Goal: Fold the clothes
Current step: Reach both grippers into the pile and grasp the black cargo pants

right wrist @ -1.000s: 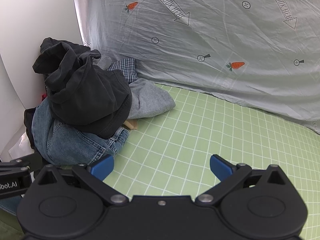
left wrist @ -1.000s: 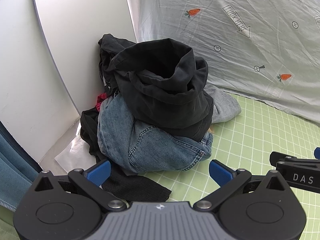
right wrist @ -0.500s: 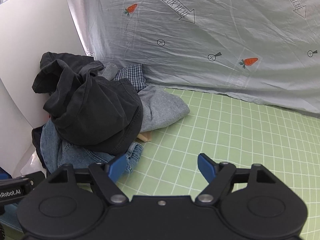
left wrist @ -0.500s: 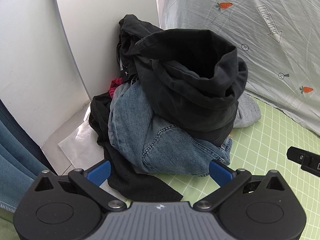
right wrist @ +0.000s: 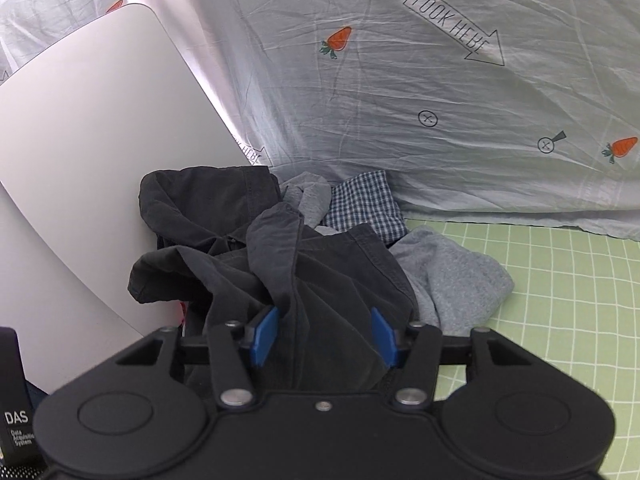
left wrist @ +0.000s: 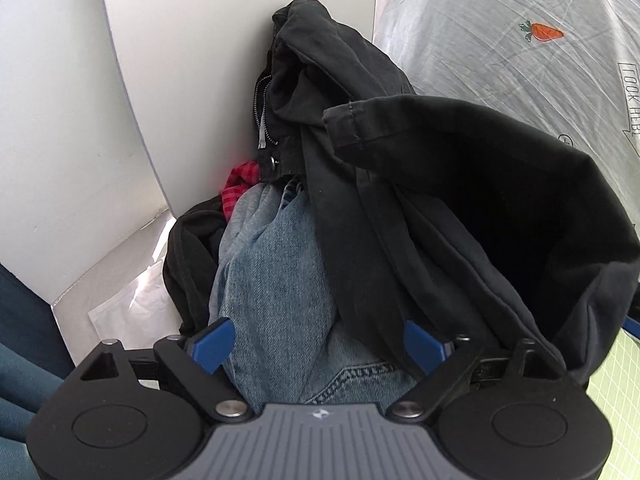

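Both hand-held grippers moved in on pile since a second ago. Left hand-held gripper (left wrist: 318,344) fingers apart, straddling jeans (left wrist: 276,292). Right hand-held gripper (right wrist: 324,334) apart around crumpled black garment (right wrist: 320,280). Pickup likely imminent.

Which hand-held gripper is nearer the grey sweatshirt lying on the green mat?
Right. The right hand-held gripper straddles the black garment, with the grey sweatshirt just beside it. The left hand-held gripper sits over the jeans; no sweatshirt shows there.
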Tool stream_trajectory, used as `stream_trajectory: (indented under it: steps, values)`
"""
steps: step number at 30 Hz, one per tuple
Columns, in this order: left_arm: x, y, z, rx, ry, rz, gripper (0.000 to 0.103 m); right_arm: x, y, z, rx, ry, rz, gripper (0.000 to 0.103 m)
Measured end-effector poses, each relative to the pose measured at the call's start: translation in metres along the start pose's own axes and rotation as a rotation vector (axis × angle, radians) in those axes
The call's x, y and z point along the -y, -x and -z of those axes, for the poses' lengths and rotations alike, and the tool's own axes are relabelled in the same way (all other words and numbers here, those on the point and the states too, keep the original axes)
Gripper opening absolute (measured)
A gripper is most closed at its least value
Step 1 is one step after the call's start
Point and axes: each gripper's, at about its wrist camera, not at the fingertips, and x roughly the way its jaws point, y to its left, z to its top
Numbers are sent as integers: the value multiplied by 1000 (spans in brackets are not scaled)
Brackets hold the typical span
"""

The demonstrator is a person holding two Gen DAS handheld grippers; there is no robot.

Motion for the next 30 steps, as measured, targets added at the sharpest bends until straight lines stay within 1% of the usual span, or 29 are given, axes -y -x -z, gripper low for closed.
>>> stream_trajectory:
  steps: [3,5,8,10,12,13,14,16,18,20,22,27,28,30]
  values:
    - [4,-16,-8,-17,-4,0,91,0,-14,-3,-30,-18,-49,53]
    - [5,-27,-11,-33,-2,14,91,-3,-27,-3,-53,11,-15,53]
    - [8,-37,-14,-52,-9,27,91,-1,-51,0,-91,32,33,47]
    - [7,-39,-16,-57,-18,38,91,5,-60,4,-110,27,13,29]
    - [2,-37,-18,-63,-12,68,88,8,-64,10,-118,43,7,15]
    - [-2,-36,-20,-65,0,80,87,10,-67,13,-122,50,4,12]
    - [-6,-35,-22,-65,12,91,86,12,-69,16,-123,59,4,11]
    - [-14,-30,-26,-49,36,98,86,18,-61,18,-65,87,68,7]
    - [-18,-27,-32,-28,39,93,86,29,-53,18,-8,103,140,6]
    - [-19,-29,-38,-14,33,77,86,45,-47,15,27,97,214,5]
    - [-18,-35,-42,-18,35,78,86,62,-41,12,62,90,287,5]
    - [-18,-43,-53,-16,100,136,86,103,-27,4,149,74,468,4]
    - [-18,-45,-55,-14,118,153,86,110,-25,3,157,72,492,4]
    - [-20,-46,-61,-7,175,215,86,125,-20,-1,159,64,526,4]
